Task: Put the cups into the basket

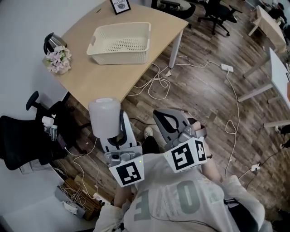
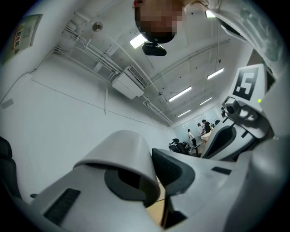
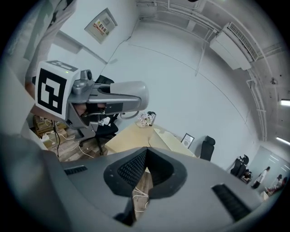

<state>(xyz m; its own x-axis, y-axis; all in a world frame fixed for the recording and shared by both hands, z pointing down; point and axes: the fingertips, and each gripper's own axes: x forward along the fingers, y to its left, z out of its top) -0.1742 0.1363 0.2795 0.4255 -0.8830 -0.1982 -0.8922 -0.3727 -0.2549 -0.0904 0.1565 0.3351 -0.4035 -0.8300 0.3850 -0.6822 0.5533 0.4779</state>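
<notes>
A white plastic cup [image 1: 104,117] is held up over the floor near the table's front corner, with my left gripper [image 1: 118,129] shut on it. In the left gripper view the cup [image 2: 129,152] has its mouth turned toward the camera. The left gripper [image 2: 152,174] pinches the cup's wall, one pad inside and one outside. My right gripper [image 1: 166,118] hovers beside it, shut and empty, its pads meeting [image 3: 145,165]. The cream perforated basket [image 1: 120,43] stands on the wooden table [image 1: 95,79] further ahead, with no cup visible in it.
A flower bunch [image 1: 58,60] and a dark kettle [image 1: 52,41] sit at the table's left edge, and a small framed sign [image 1: 120,5] stands behind the basket. A black office chair [image 1: 27,136] is at the left. Cables [image 1: 156,84] trail across the wooden floor.
</notes>
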